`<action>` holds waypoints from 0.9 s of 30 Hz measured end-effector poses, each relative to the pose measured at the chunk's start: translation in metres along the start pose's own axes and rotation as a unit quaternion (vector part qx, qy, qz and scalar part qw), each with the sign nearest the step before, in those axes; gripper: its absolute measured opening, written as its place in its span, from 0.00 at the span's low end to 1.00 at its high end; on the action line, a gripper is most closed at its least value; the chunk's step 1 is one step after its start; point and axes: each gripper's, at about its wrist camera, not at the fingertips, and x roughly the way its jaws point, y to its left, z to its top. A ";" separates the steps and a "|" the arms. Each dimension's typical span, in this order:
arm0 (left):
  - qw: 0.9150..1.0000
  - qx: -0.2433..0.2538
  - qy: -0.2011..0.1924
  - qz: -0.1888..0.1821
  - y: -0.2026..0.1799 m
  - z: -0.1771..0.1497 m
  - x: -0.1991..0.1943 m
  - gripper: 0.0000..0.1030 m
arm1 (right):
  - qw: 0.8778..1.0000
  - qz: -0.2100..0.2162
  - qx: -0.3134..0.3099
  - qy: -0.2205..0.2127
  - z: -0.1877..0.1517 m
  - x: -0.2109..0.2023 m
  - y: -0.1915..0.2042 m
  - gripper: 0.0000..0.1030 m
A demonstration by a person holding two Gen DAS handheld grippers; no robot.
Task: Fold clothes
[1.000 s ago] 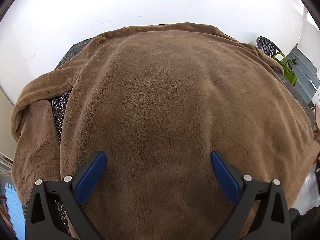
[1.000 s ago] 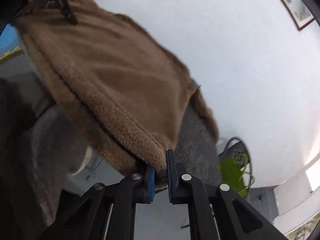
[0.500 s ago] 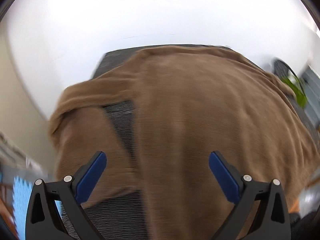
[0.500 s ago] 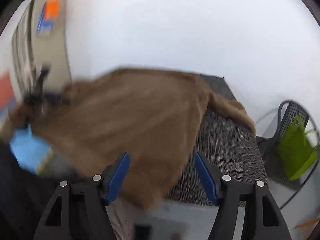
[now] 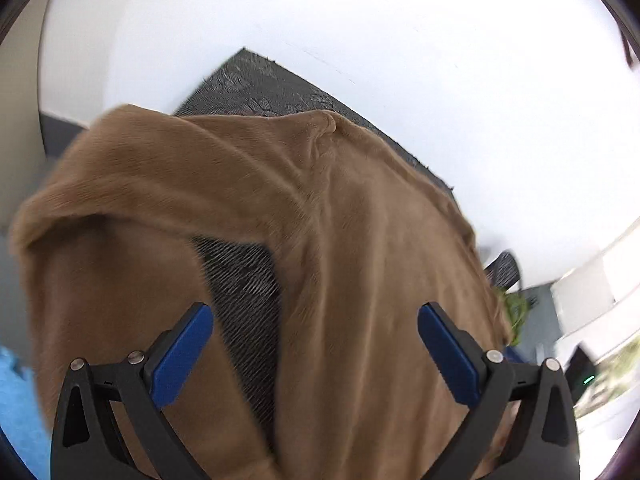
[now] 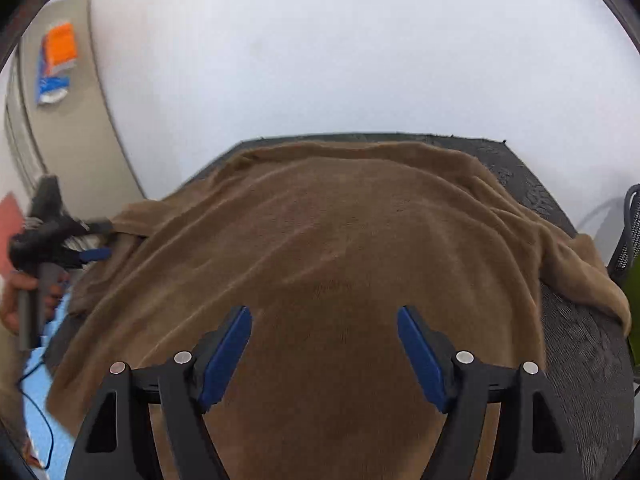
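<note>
The right tool (image 6: 324,354) no longer pinches the brown fleece garment (image 6: 340,248); its jaws now stand wide above it.

Dark woven bench (image 5: 256,88) stood against a white wall (image 6: 340,60), blue foam floor mat (image 5: 16,408) lay below, orange-and-blue sign (image 6: 56,64) hung on a beige panel.

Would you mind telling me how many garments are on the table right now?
1: a brown fleece garment spread across the dark table, one sleeve draped toward its right edge. Anything beneath it is hidden.
</note>
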 end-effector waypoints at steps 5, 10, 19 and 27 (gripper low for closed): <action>0.997 -0.073 0.028 0.014 0.015 0.032 0.045 1.00 | 0.999 -0.040 0.008 0.018 -0.001 0.035 -0.011 0.75; 0.994 -0.103 -0.025 0.031 0.018 0.049 0.052 1.00 | 0.997 -0.070 -0.014 0.012 -0.016 0.043 -0.013 0.75; 0.983 -0.164 -0.007 -0.077 0.015 0.042 0.065 1.00 | 0.997 -0.074 0.023 0.019 -0.016 0.049 -0.028 0.75; 0.990 -0.116 -0.066 0.044 0.022 0.061 0.065 0.08 | 0.997 -0.064 0.028 0.030 -0.017 0.054 -0.032 0.75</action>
